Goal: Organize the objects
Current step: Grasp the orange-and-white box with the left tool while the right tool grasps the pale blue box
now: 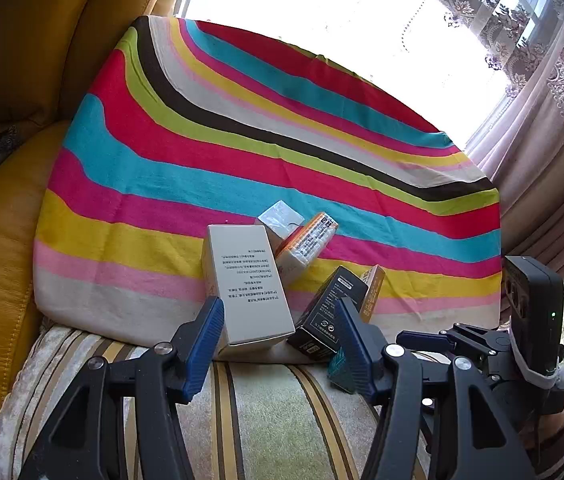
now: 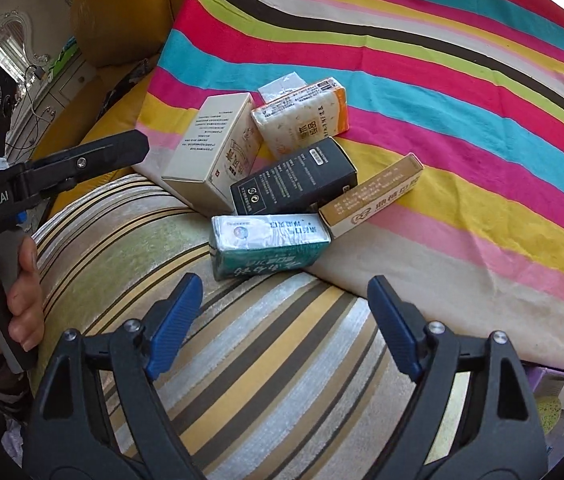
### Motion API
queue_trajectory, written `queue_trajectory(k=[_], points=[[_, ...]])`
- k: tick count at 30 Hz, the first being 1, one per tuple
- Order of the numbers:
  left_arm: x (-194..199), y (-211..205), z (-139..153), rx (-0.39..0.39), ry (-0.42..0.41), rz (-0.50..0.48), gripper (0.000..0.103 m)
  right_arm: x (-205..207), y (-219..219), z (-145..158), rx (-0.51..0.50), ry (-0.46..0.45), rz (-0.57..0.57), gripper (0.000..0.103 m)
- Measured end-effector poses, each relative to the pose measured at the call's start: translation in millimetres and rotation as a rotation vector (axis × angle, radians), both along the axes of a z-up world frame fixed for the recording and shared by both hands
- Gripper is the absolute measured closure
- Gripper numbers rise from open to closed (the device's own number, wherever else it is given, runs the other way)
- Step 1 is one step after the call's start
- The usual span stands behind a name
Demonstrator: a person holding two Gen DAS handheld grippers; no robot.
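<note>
Striped cloth holds boxes; only the right view shows the green pack; both jaws spread, empty.

Striped cloth matt cotton; green packet glossy film; black box matt card.

Black tongs, blue ribbed pads, silver screws.

right gripper open above striped cushion; green box just ahead
</note>
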State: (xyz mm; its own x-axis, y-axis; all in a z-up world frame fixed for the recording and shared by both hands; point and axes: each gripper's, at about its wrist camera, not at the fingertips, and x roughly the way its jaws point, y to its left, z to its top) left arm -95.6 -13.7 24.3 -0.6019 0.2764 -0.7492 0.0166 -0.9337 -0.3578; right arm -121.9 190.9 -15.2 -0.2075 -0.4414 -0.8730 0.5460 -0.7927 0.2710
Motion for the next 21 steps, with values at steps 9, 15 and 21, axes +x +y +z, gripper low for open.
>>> queue_trajectory(k=[9, 15, 21], points=[[-34, 20, 1, -0.087, 0.005, -0.137, 0.044, -22, -10, -17, -0.012, -0.053, 0.034, 0.016], [-60, 45, -1, -0.194, 0.001, -0.252, 0.045, -31, -14, -24, -0.025, -0.076, 0.044, 0.017], [-84, 65, -13, -0.298, -0.027, -0.342, 0.056, -36, -16, -27, -0.049, -0.095, 0.057, 0.017]])
